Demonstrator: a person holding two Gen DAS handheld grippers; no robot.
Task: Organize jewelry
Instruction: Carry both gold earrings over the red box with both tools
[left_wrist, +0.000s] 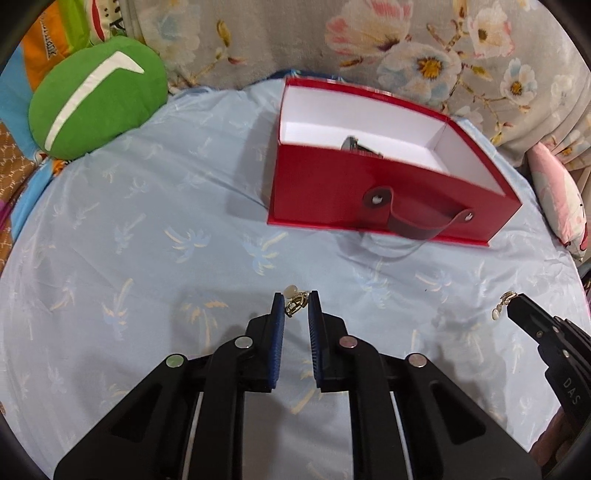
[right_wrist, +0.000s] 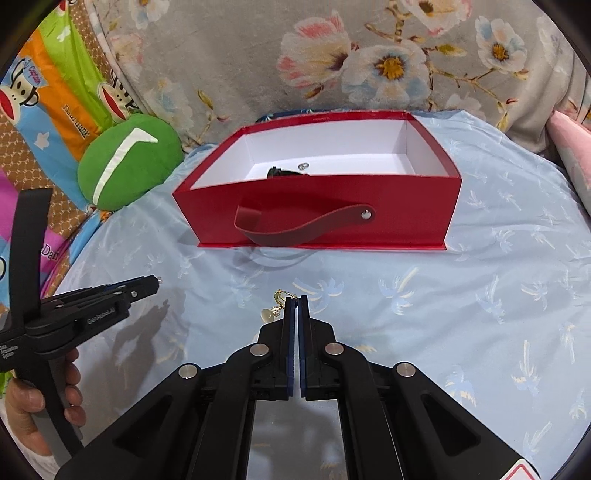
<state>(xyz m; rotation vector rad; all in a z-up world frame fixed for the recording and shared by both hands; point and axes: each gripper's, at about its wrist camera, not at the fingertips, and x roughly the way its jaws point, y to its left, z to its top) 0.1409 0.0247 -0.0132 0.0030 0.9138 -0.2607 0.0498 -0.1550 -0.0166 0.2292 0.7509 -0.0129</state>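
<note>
A red open box (left_wrist: 317, 184) with a white inside and a dark strap handle stands on the blue sheet ahead; it also shows in the right wrist view (right_wrist: 406, 210). Inside it lie a dark item (right_wrist: 279, 171) and a small ring (right_wrist: 303, 166). My left gripper (left_wrist: 296, 304) is partly closed around a gold earring with a pale bead (left_wrist: 294, 298). My right gripper (right_wrist: 295, 301) is shut on another gold earring with a pale drop (right_wrist: 275, 308), which also shows in the left wrist view (left_wrist: 499, 305).
A green round cushion (left_wrist: 96, 107) lies at the back left, a pink pillow (left_wrist: 557, 206) at the right. A floral blanket (right_wrist: 258, 55) rises behind the box. The blue palm-print sheet (right_wrist: 461, 314) covers the bed.
</note>
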